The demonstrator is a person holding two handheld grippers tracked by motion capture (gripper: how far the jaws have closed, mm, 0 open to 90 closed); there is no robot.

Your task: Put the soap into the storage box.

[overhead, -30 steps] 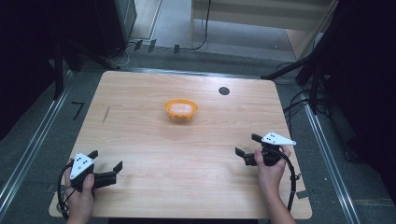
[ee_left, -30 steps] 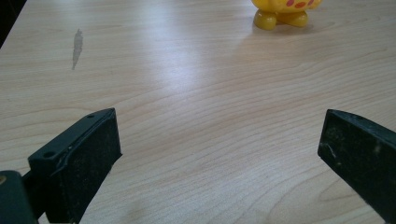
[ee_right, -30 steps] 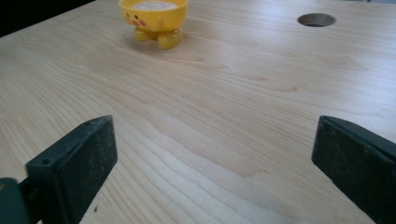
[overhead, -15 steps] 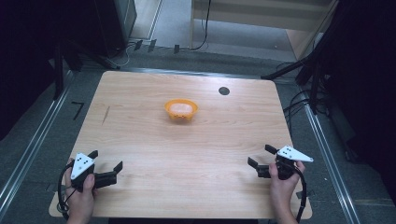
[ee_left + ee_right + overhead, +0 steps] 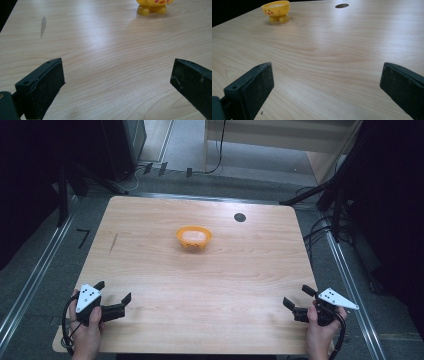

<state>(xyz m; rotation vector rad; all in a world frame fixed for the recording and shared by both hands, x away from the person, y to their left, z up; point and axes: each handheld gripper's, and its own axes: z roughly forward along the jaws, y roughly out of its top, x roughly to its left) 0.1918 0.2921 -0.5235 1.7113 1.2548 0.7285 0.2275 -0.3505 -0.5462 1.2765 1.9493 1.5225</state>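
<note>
A small orange-yellow bowl (image 5: 194, 236) on stubby feet stands near the middle of the wooden table (image 5: 150, 270), toward the far side. It has red spots, and it appears at the top of the left gripper view as the bowl (image 5: 152, 6) and far off in the right gripper view as the bowl (image 5: 276, 10). My left gripper (image 5: 113, 295) rests open at the near left corner, held by a hand. My right gripper (image 5: 299, 296) is open at the near right corner. Nothing sits between either pair of jaws, and both are far from the bowl.
A dark round hole (image 5: 240, 217) marks the table's far right part. A short grey streak (image 5: 113, 243) stains the wood at the left. Cables and dark stands (image 5: 320, 200) crowd the floor beyond the table's right and far edges.
My right gripper has drawn back toward the near right corner of the table. The left gripper and the bowl have stayed where they were.
</note>
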